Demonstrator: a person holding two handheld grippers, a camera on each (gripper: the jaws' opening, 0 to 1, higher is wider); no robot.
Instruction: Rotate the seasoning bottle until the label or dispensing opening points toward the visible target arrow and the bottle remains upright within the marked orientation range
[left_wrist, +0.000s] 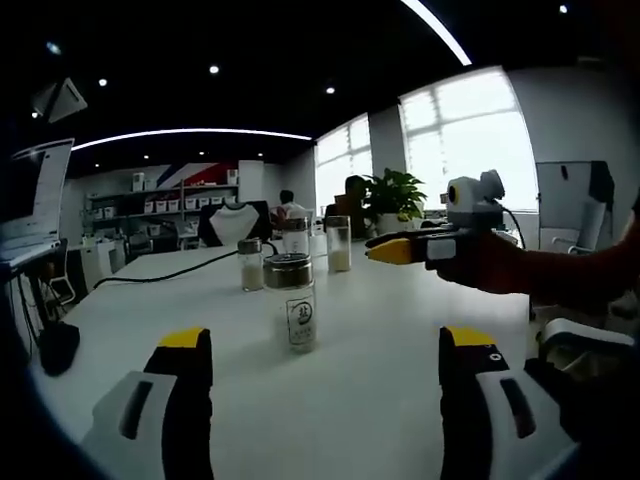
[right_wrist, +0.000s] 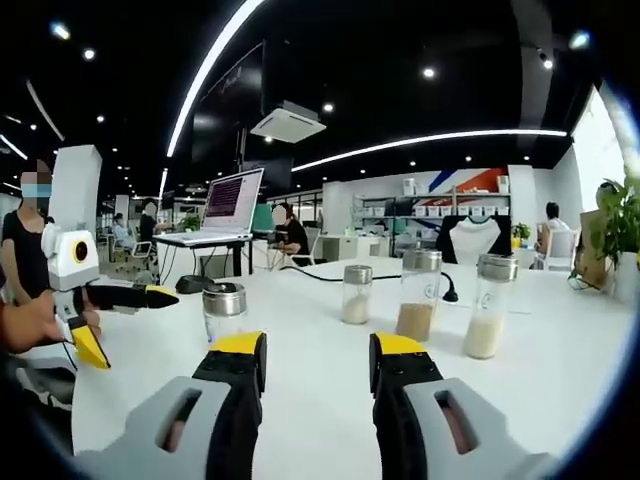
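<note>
Our seasoning bottle (left_wrist: 300, 305) stands upright and alone on the white counter (left_wrist: 390, 350), apart from three other bottles (right_wrist: 418, 295) nearer its far edge. Both the left gripper (left_wrist: 325, 355) and right gripper (right_wrist: 316, 362) have jaws apart, empty. No target arrow shows, so we risk misaligning or tipping it.

- Seasoning bottle (left_wrist: 298, 300) ahead between the left tongs' jaws: clear glossy glass, dull metal lid, paper label.
- Table (left_wrist: 380, 340) beneath both tongs: smooth white top with a soft sheen.
- Left tongs (left_wrist: 325, 345): matt black and grey plastic, yellow tips.
- Three jars (right_wrist: 420, 295) beyond the right tongs (right_wrist: 318, 352): clear glass, metal lids.
</note>
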